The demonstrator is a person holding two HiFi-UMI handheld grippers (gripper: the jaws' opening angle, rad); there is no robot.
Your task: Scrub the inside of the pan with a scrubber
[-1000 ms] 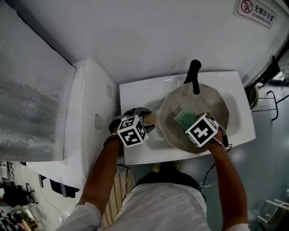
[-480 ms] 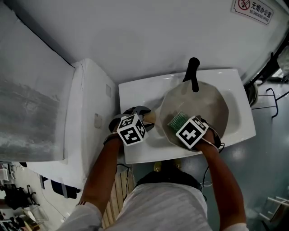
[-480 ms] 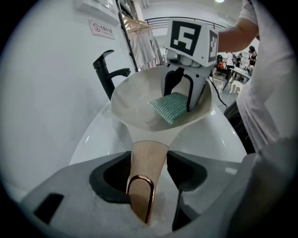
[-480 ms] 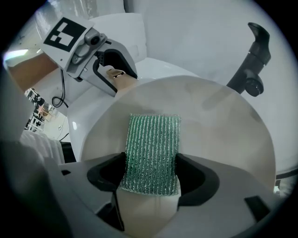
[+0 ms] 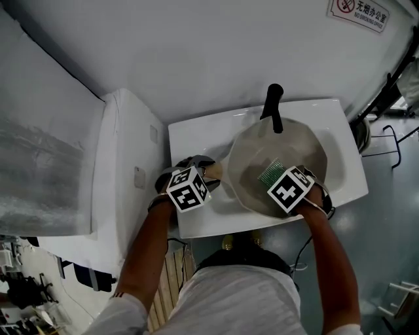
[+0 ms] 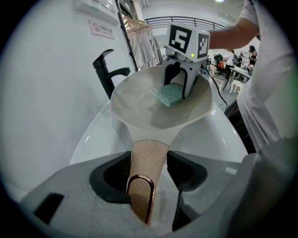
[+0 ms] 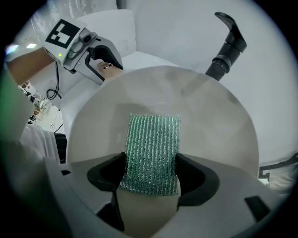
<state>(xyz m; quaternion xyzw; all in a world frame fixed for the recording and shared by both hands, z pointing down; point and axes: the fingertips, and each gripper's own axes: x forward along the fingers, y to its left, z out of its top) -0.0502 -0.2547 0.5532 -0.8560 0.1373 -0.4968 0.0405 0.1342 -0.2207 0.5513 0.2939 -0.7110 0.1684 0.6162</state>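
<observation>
A beige pan (image 5: 288, 157) sits tilted in the white sink (image 5: 196, 134). Its wooden handle (image 6: 148, 158) with a copper loop lies between the jaws of my left gripper (image 5: 208, 173), which is shut on it at the pan's left side. My right gripper (image 5: 278, 178) is shut on a green scrubber (image 7: 152, 148). The scrubber (image 5: 270, 173) lies against the pan's inner surface, near its front rim. In the left gripper view the pan (image 6: 149, 102) shows with the scrubber (image 6: 168, 94) and my right gripper (image 6: 179, 90) inside it.
A black tap (image 5: 272, 105) stands at the back of the sink, over the pan's far rim. A white appliance (image 5: 127, 163) adjoins the sink on the left. A wall sign (image 5: 357, 13) hangs at the top right. Cables (image 5: 393, 141) lie on the floor to the right.
My right gripper swept the scrubber left across the pan's inside, then back to the right near the front rim. The left gripper kept its hold on the handle.
</observation>
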